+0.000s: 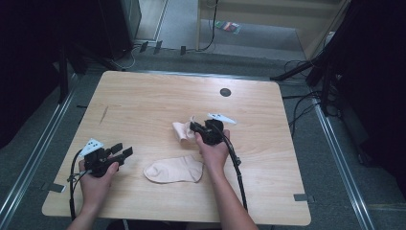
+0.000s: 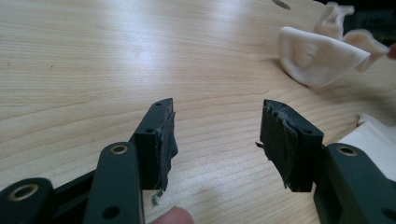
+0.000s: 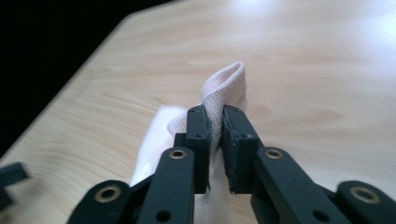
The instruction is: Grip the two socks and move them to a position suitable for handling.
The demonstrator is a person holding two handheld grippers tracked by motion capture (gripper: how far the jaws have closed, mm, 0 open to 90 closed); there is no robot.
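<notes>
- Pinched between the pads of the right hand-held gripper point(image 3: 214, 135): a cream sock point(image 3: 224, 88), lifted near the middle of the table point(image 1: 143, 96).
- Flat just beside that hand: a second sock point(image 1: 174, 170).
- Half open, empty, resting at the near left edge: the left hand-held gripper point(image 2: 215, 135).
- No legible writing.

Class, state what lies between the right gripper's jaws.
A fold of the crumpled sock sits between the right gripper's jaws; the cloth below is hidden behind them.
</notes>
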